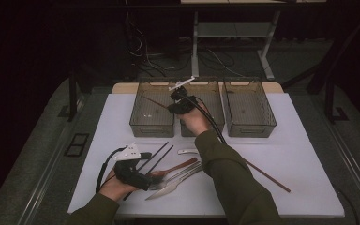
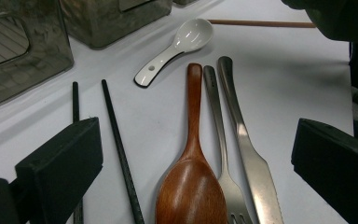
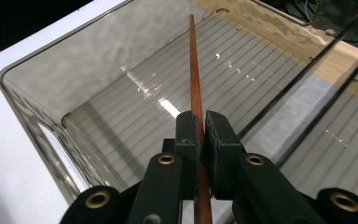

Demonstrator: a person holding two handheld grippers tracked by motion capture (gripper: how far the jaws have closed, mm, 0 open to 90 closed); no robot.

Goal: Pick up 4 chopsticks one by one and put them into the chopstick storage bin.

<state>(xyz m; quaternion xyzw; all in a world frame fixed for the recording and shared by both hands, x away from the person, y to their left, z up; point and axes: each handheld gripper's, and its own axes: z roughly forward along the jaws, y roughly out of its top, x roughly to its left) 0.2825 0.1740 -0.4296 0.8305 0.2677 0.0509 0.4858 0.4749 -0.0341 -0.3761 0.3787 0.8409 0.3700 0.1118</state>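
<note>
My right gripper (image 3: 201, 128) is shut on a brown wooden chopstick (image 3: 195, 60), which points out over the inside of a clear plastic bin (image 3: 98, 51). In the high view this gripper (image 1: 176, 105) hovers above the left bin (image 1: 152, 125) and the chopstick (image 1: 154, 101) slants left across it. My left gripper (image 2: 196, 149) rests low over the table, jaws wide apart, with nothing gripped. Between its jaws lie a wooden spoon (image 2: 191, 186), a steel fork (image 2: 216, 130), a steel knife (image 2: 242, 140) and a black chopstick (image 2: 119, 149). From above, the left gripper (image 1: 145, 180) sits at the table's front left.
Middle (image 1: 215, 127) and right (image 1: 249, 127) clear bins stand beside the left one at the back. A white ceramic spoon (image 2: 177, 44) lies past the cutlery. A second brown chopstick (image 1: 267, 176) lies on the white table (image 1: 300, 140), partly under the right forearm. A second black chopstick (image 2: 75, 100) lies by the left jaw.
</note>
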